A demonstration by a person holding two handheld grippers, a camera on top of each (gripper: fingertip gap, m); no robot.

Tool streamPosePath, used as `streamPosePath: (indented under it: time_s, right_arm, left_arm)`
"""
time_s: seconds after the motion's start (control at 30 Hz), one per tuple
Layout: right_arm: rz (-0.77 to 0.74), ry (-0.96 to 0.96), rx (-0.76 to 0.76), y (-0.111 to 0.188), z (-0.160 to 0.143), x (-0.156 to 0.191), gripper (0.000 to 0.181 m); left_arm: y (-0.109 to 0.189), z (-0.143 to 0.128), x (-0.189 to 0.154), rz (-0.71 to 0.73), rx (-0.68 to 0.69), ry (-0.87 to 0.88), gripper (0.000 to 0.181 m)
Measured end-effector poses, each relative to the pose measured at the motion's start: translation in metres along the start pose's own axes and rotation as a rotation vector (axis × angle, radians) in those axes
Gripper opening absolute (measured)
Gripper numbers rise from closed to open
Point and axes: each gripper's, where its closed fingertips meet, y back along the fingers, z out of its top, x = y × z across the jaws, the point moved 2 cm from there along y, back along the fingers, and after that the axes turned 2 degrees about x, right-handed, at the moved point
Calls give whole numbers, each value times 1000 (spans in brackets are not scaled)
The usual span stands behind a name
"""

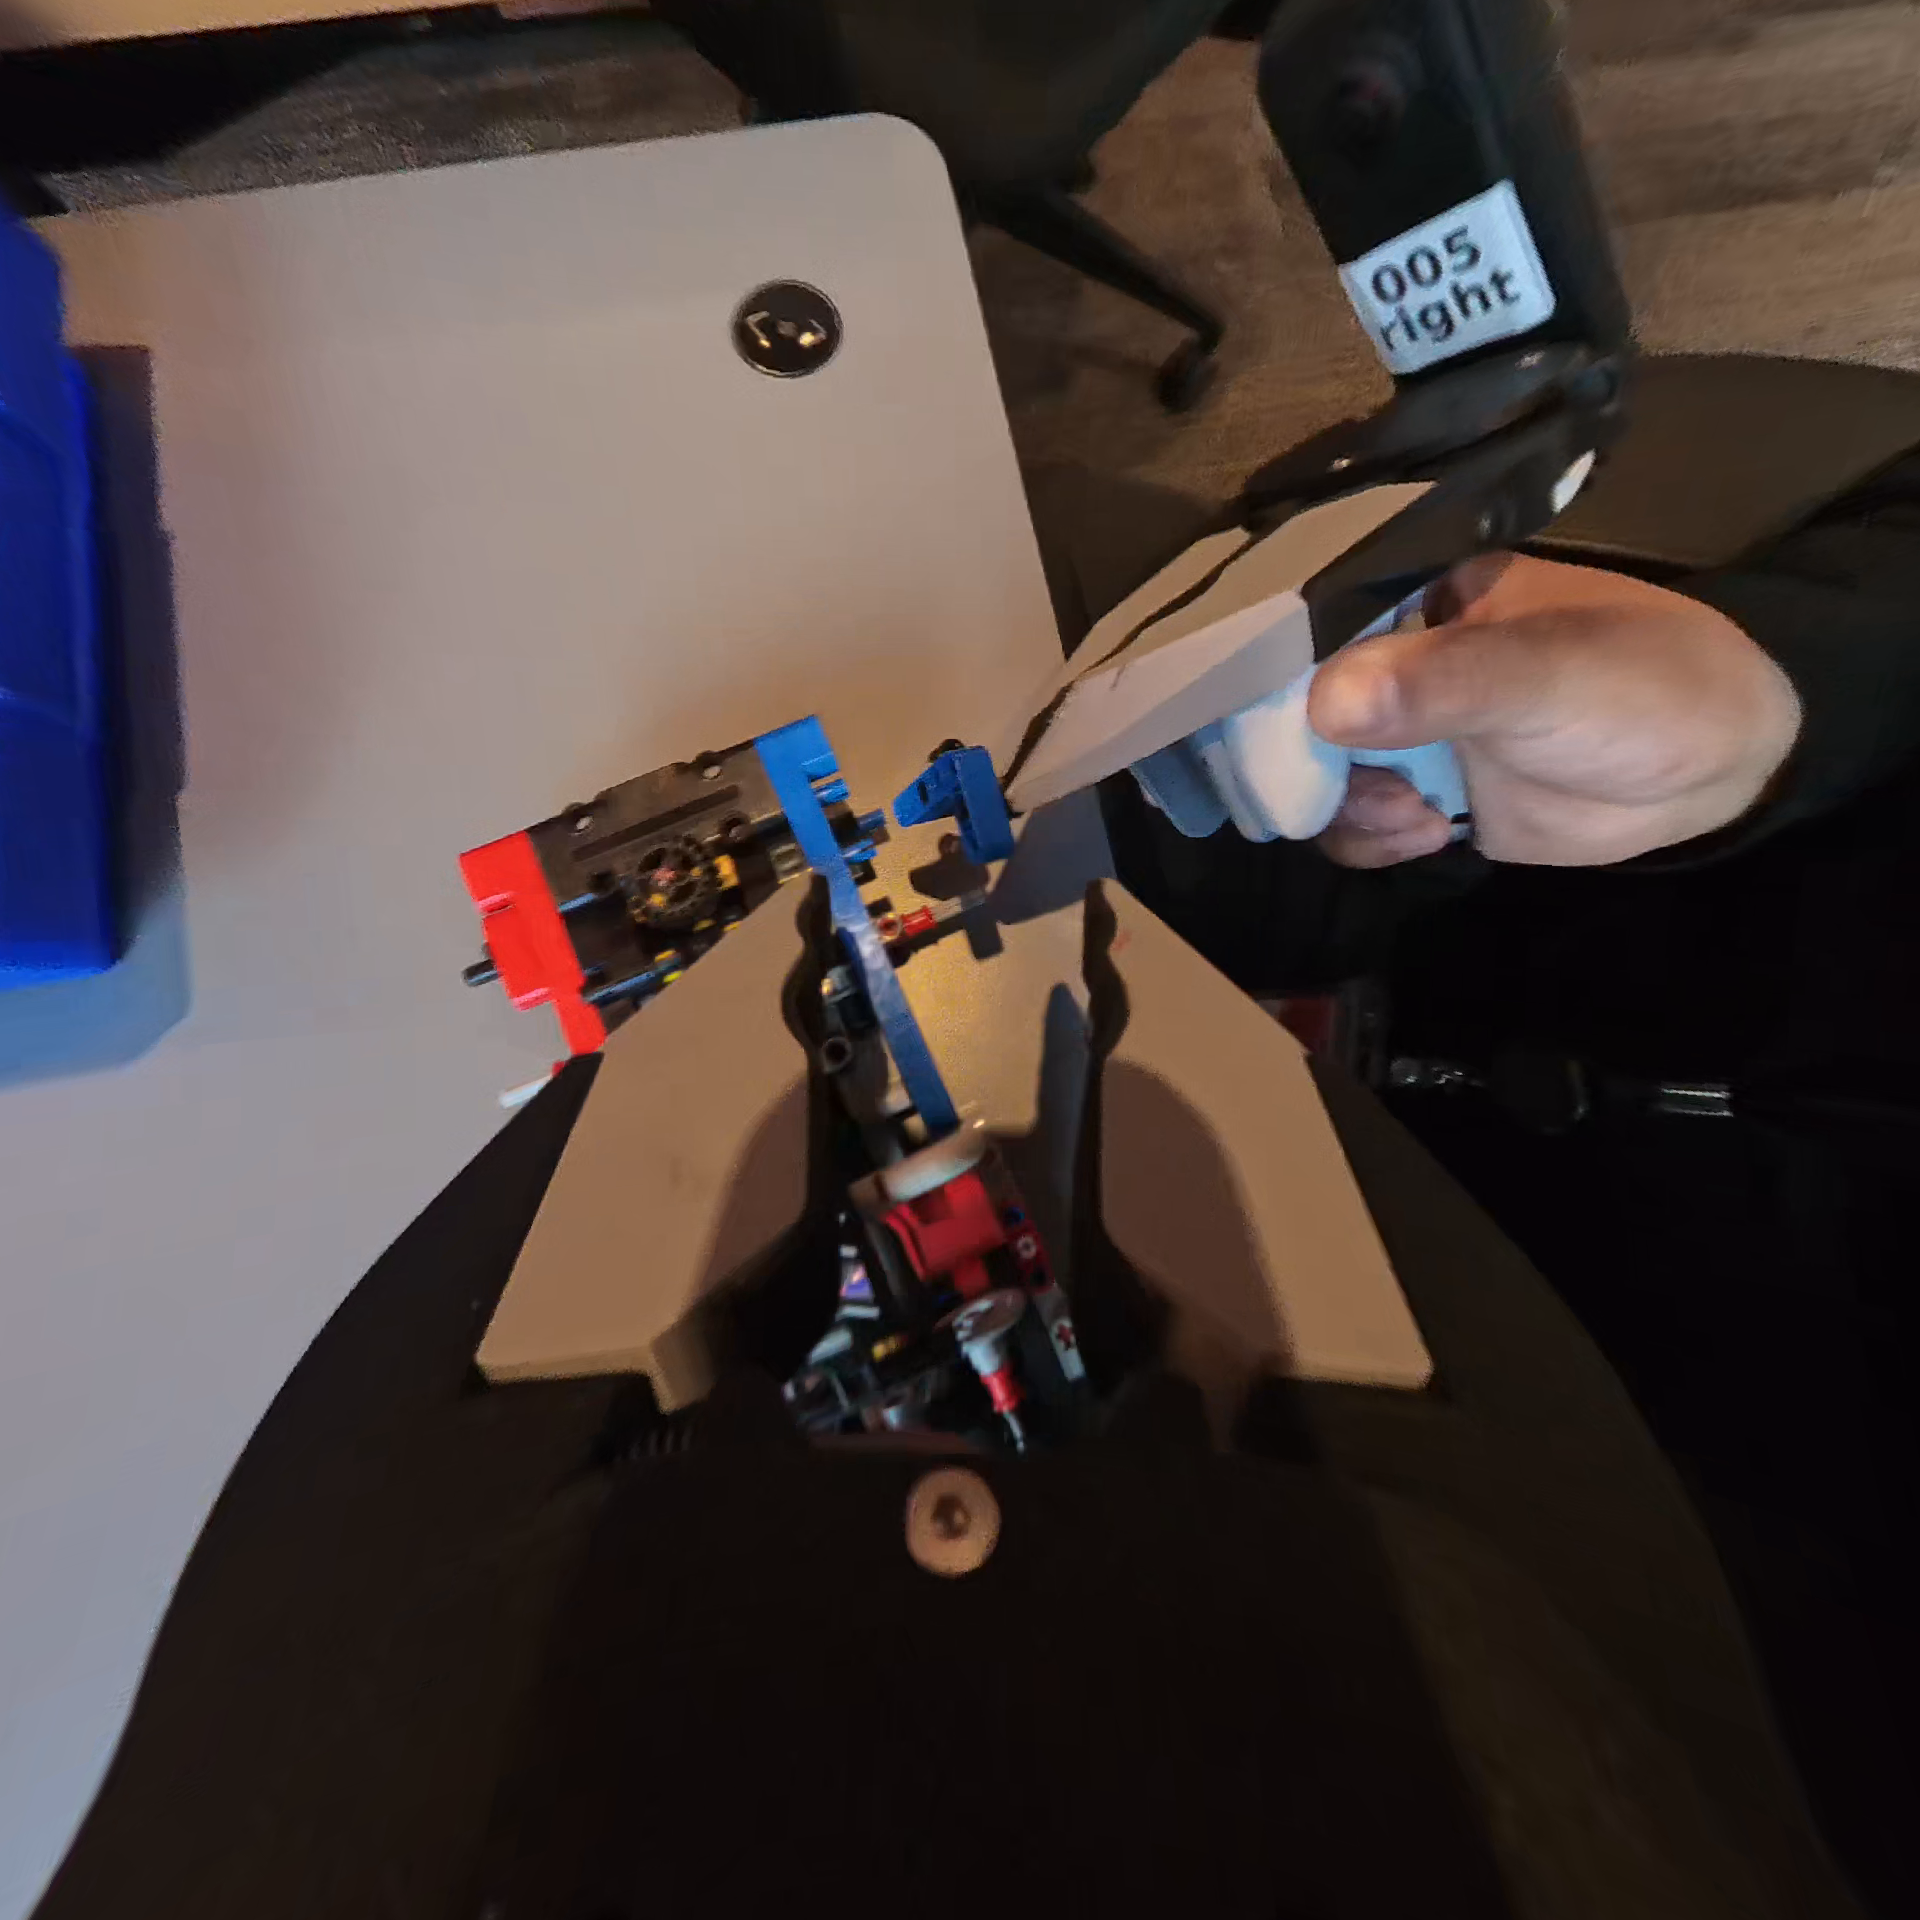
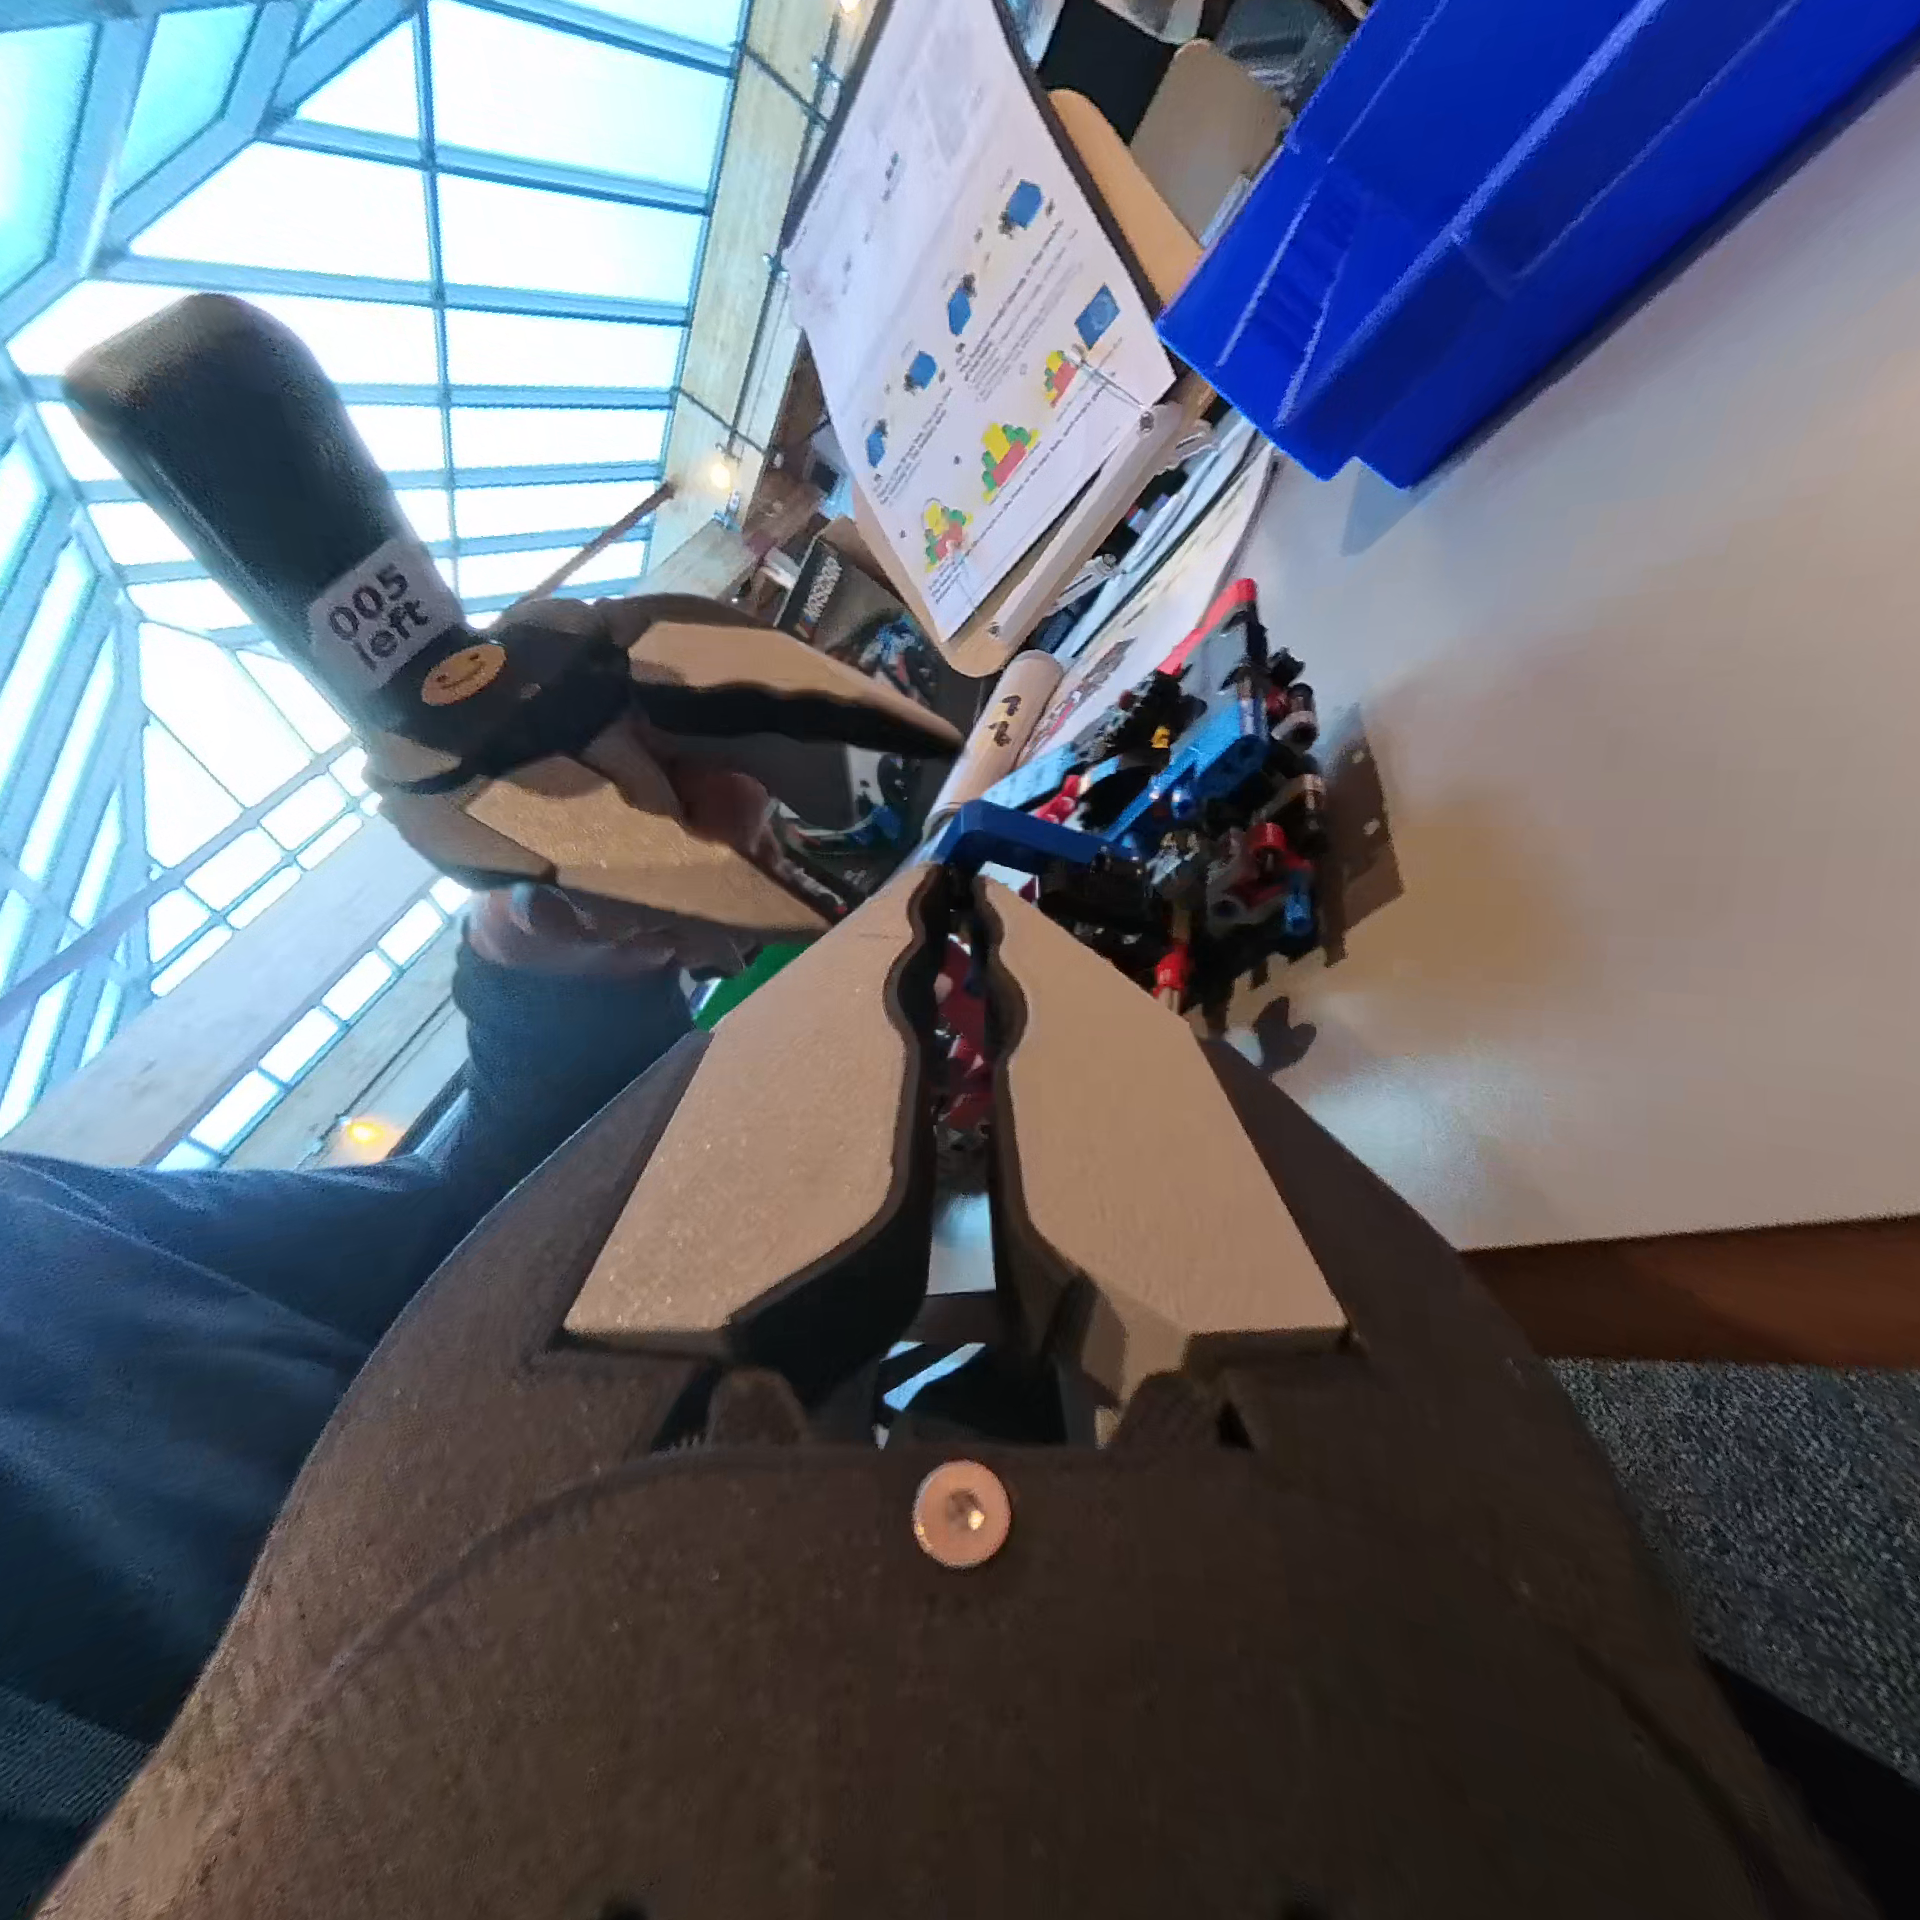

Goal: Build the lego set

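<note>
Clamping the lego model (image 1: 883, 997), the left gripper (image 1: 951, 935) grips its blue beam; at two o'clock, the right gripper (image 1: 1013, 795) pinches a blue piece (image 1: 956, 795).

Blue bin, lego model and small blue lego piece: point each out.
blue bin (image 2: 1558, 239), right wrist view, on its side wall.
lego model (image 1: 665, 862), left wrist view, on its black middle block.
small blue lego piece (image 1: 961, 795), left wrist view, on its blue face beside the right gripper's tip.

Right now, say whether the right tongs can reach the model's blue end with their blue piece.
Probably yes. The right tongs hold the blue piece just beside the blue end of the model, only a bare gap between. The left tongs grip the model farther back, off that path.
</note>
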Motion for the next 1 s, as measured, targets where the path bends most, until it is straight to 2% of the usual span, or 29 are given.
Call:
streamPosePath:
  time_s: [0.07,0.17,0.43,0.6,0.77,0.9,1.0]
  right_arm:
    - [18,-3,-6,1,2,3,0]
    - [30,-7,-1,3,2,5,0]
    - [57,-34,-1,8,6,5,0]
    - [106,-243,-26,6,5,-2,0]
    - [141,-306,-65,8,6,-5,2]
    - [130,-313,-71,7,4,-6,10]
    - [117,-282,-82,10,4,-6,3]
  left_arm:
    - [-12,-2,-2,22,27,-15,39]
    - [-17,6,-10,33,-40,-60,10]
    - [-23,9,-11,181,-101,-118,7]
    - [-28,6,-7,302,-104,-134,6]
    - [-31,7,-8,282,-158,-32,6]
    - [-39,4,-12,291,-162,17,7]
    - [-38,8,-16,284,-196,42,7]
